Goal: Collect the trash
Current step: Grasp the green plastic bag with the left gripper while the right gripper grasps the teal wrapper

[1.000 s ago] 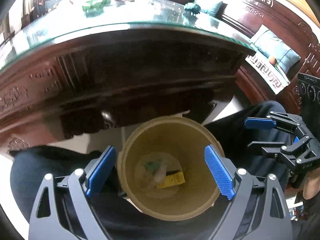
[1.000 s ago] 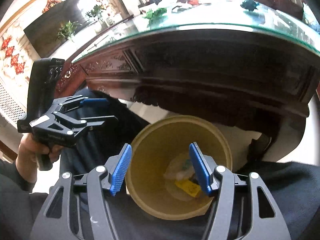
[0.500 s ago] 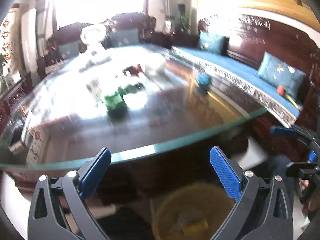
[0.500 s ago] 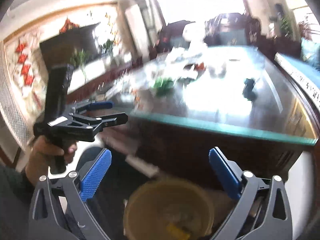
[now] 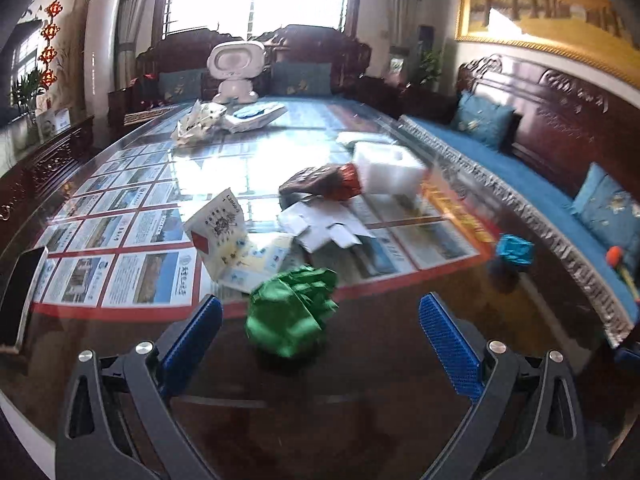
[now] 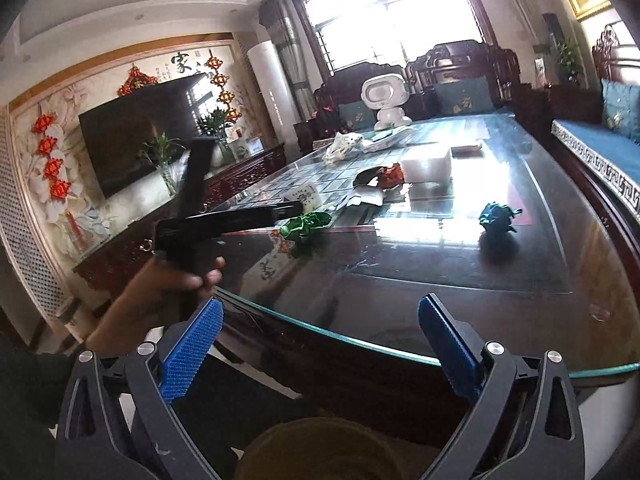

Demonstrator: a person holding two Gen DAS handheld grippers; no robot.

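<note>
**Glass table, scattered trash, both jaws apart**

Green crumpled wrapper (image 5: 291,313): lies on the glass table (image 5: 400,344), straight ahead of the left gripper (image 5: 320,332), between its two blue pads but not touched. Jaws wide apart, nothing in them. In the right wrist view the same wrapper (image 6: 306,225) sits at 11 o'clock, just past the tip of the left tool.

Teal crumpled ball (image 5: 515,250): one, at 2 o'clock from the green wrapper, well apart, near the table's right edge. Also seen at (image 6: 497,216).

Further trash, 12 o'clock from the green wrapper: one printed card packet (image 5: 218,232), one heap of white folded paper (image 5: 324,226), one red-brown foil bag (image 5: 322,181) touching one white box (image 5: 390,168). Far end: one crinkled pale wrapper (image 5: 198,123), one flat white tray (image 5: 256,117), one white robot figure (image 5: 236,68).

One phone (image 5: 18,290) at the table's left edge, 9 o'clock.

Right gripper (image 6: 320,344): off the near edge of the table, jaws apart, empty. Yellow bin (image 6: 320,450) rim directly below it, at 6 o'clock.

Surface: dark carved wood under glass, photo sheets pressed beneath.

Room: blue-cushioned wooden sofa (image 5: 540,168) along 3 o'clock, one television (image 6: 140,136) at 9 o'clock, bright window (image 6: 392,12) at 12.
</note>
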